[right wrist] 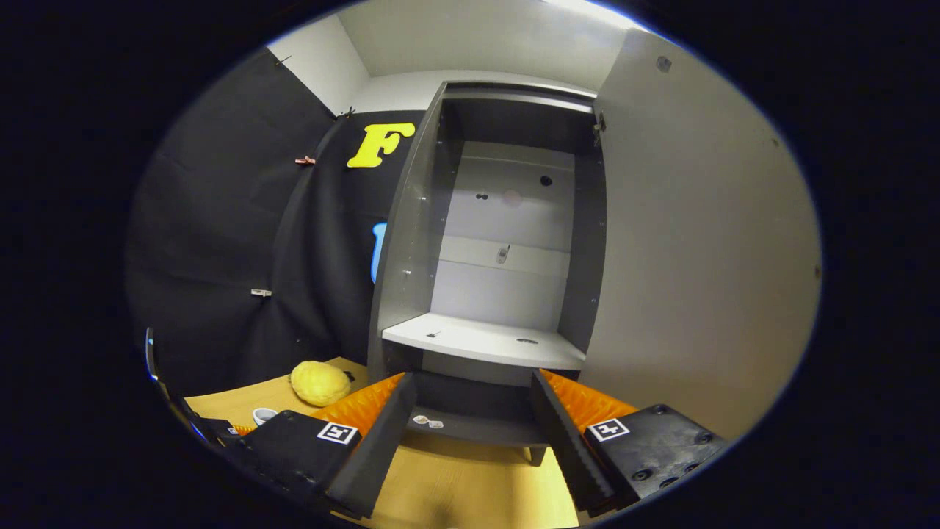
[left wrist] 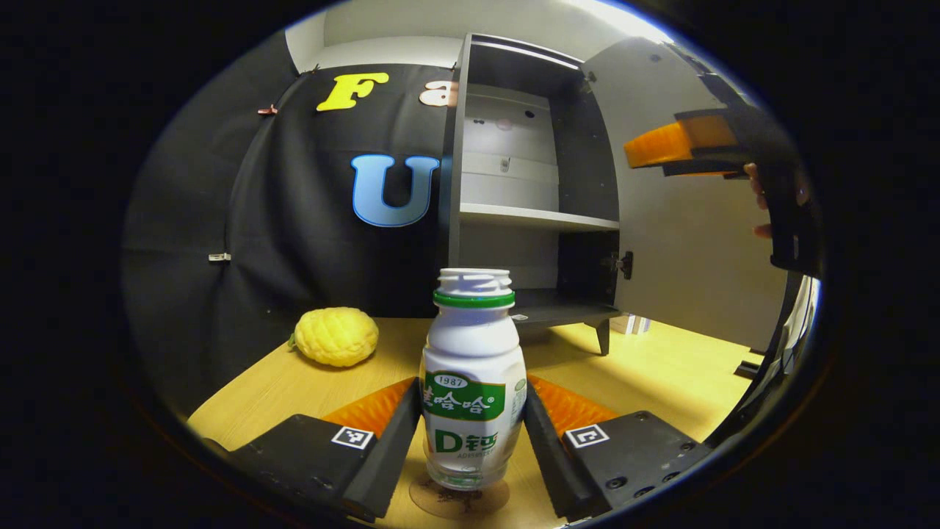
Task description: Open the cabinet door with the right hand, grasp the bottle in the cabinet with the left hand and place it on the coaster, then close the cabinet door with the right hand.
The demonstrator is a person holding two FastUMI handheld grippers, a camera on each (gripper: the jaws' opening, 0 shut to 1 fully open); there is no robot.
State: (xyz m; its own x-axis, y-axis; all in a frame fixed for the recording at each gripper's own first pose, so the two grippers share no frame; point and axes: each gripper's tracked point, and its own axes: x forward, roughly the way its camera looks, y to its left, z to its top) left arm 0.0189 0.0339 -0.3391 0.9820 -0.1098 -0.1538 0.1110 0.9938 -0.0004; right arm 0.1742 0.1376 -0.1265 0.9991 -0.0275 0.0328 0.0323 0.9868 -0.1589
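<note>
My left gripper (left wrist: 474, 433) has its fingers on either side of the bottle (left wrist: 472, 389); I cannot tell whether they press it or have just let go. The bottle stands upright between them on the coaster (left wrist: 459, 498). It looks tall and light, so if I draw back crookedly a finger could catch its side and tip it. My right gripper (right wrist: 470, 433) is open and empty, facing the cabinet (right wrist: 485, 294). The door (right wrist: 698, 257) stands wide to its right; a hard swing could jolt the table (left wrist: 661, 375).

Black cloth wall (left wrist: 294, 220), white ceiling (right wrist: 485, 37), pale wooden tabletop (left wrist: 661, 367).
</note>
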